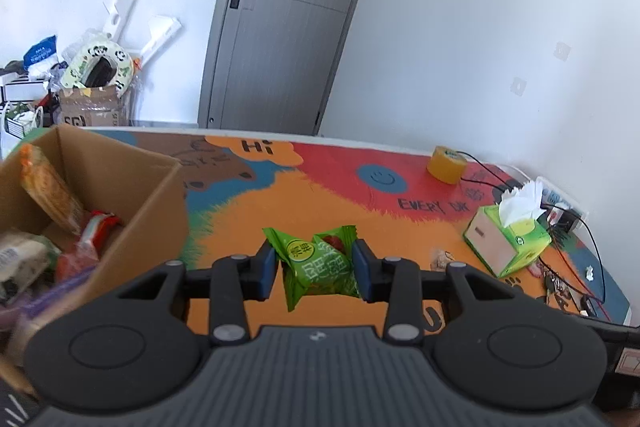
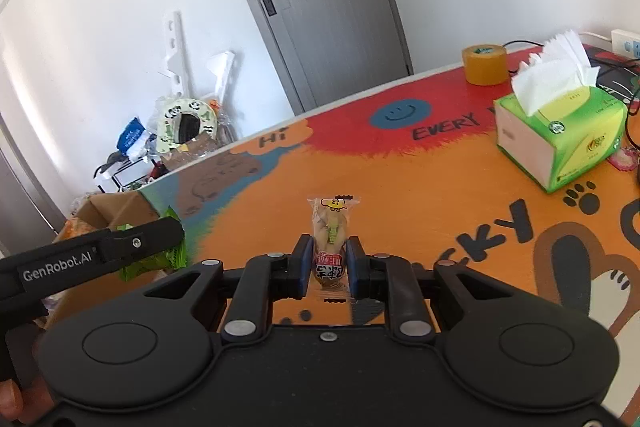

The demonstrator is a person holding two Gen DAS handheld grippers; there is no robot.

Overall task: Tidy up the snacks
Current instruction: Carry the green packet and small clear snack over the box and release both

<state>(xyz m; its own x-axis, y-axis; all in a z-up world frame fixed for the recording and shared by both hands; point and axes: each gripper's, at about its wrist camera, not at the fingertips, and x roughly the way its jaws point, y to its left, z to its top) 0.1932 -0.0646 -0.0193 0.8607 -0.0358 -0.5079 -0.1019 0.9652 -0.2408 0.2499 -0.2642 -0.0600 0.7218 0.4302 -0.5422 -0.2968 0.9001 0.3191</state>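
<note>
Above the colourful printed tabletop (image 1: 320, 183), carrying: left gripper (image 1: 316, 269) pinching crinkly green foil snack packet (image 1: 316, 267), right gripper (image 2: 328, 267) clamping clear-wrapped beige snack (image 2: 329, 239), likely needing release over open brown cardboard box (image 1: 120, 163).

The worktop (image 2: 420, 187) mat carries "Hi" on an orange cloud at its far edge and "EVERY" beside a blue smiley. Nearer, big black letters read "CKY". The left gripper's (image 2: 156, 243) side arm, seen in the right wrist view, reads "GenRobot.AI". Chinese characters on both snack wrappers cannot be made out.
</note>
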